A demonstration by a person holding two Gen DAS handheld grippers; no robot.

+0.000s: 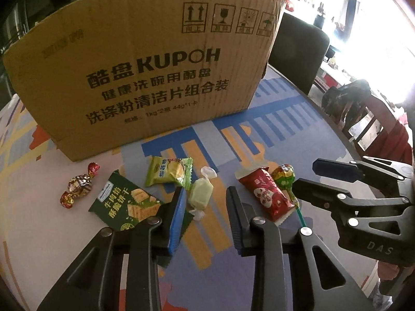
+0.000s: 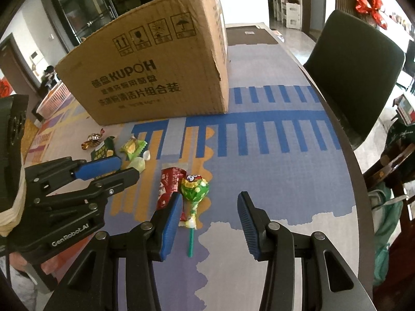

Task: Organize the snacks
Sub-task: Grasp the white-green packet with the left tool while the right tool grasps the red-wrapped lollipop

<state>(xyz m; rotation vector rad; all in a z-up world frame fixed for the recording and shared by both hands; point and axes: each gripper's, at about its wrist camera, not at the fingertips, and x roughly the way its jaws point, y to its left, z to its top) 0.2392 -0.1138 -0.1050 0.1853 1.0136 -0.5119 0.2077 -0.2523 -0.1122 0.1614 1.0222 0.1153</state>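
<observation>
The left gripper (image 1: pixel 205 207) points down at a slant. Its two fingers stand a little apart, with a gap between the blue pads (image 1: pixel 176 223), and they squeeze nothing. The right gripper (image 2: pixel 210 220) points down the same way, just beside the left one. Its fingers (image 2: pixel 249 223) stand wider apart and hold nothing. Each gripper shows from the side in the other one's view.
</observation>
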